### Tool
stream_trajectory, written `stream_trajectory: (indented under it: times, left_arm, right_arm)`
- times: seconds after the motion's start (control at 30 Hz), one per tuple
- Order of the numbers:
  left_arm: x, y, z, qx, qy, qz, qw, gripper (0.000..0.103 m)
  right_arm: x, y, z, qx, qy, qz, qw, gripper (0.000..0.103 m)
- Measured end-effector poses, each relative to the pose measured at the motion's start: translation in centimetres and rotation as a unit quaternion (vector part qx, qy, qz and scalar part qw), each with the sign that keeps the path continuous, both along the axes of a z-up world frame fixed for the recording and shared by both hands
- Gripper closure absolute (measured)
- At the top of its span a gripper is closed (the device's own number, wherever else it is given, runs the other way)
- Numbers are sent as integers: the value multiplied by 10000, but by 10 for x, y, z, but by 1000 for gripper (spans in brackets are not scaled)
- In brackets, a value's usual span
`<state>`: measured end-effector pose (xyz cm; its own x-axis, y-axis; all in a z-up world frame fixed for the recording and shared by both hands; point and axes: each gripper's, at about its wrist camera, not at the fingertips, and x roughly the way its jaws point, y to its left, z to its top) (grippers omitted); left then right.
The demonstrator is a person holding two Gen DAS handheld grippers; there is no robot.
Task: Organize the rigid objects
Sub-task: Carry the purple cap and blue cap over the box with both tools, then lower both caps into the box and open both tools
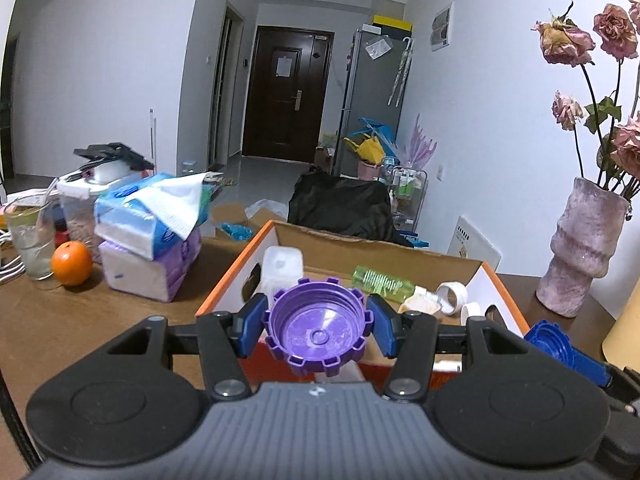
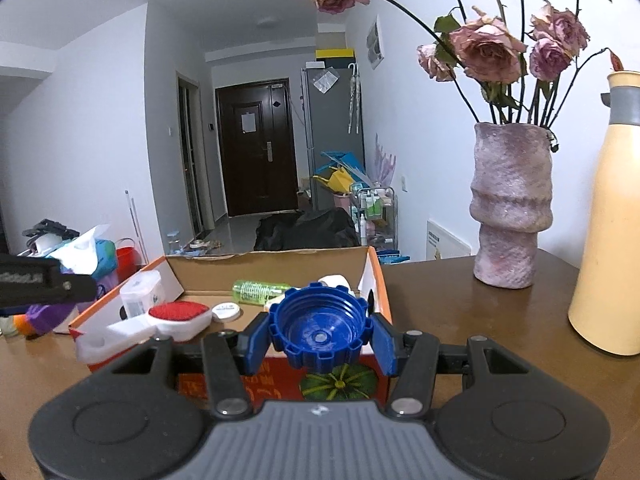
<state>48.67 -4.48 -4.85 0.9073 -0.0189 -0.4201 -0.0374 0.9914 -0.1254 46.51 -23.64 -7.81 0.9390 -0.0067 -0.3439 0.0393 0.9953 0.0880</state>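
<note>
My left gripper (image 1: 316,326) is shut on a purple ridged cap (image 1: 318,324), held in front of the near wall of an open orange-edged cardboard box (image 1: 224,284). My right gripper (image 2: 320,334) is shut on a blue ridged cap (image 2: 320,328), held at the box's near right corner (image 2: 382,280). The blue cap also shows at the right of the left wrist view (image 1: 548,338). Inside the box lie a green bottle (image 2: 260,290), a white container (image 2: 140,292), a red-topped white brush (image 2: 178,318), a small white lid (image 2: 226,312) and a tape roll (image 1: 452,298).
A pink vase of dried roses (image 2: 510,208) and a cream jug (image 2: 608,216) stand on the brown table right of the box. Left of the box are tissue packs (image 1: 148,240), an orange (image 1: 72,262) and a glass (image 1: 32,236).
</note>
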Motion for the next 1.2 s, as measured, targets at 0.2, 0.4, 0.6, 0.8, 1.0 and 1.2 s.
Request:
stream_trajectory:
  times: [0.2, 0.4, 0.6, 0.8, 1.0, 1.2]
  left_arm:
    - [22, -10, 0, 36, -36, 31, 10000, 47]
    - [43, -19, 0, 83, -34, 29, 10000, 47]
    - [63, -26, -4, 211, 51, 38, 9998, 47]
    - [80, -31, -5, 317, 105, 66, 9994, 47]
    - [95, -32, -5, 334, 166, -14, 9993, 47]
    - [109, -33, -7, 333, 326, -104, 9989, 41]
  right_arm:
    - [21, 5, -1, -1, -3, 28, 10000, 51]
    - [41, 11, -3, -13, -4, 62, 10000, 51]
    - [56, 15, -4, -28, -13, 57, 10000, 51]
    - [73, 20, -4, -65, -31, 55, 10000, 51]
    - [91, 22, -4, -75, -7, 48, 10000, 51]
    - [103, 26, -7, -166, 101, 109, 9998, 50]
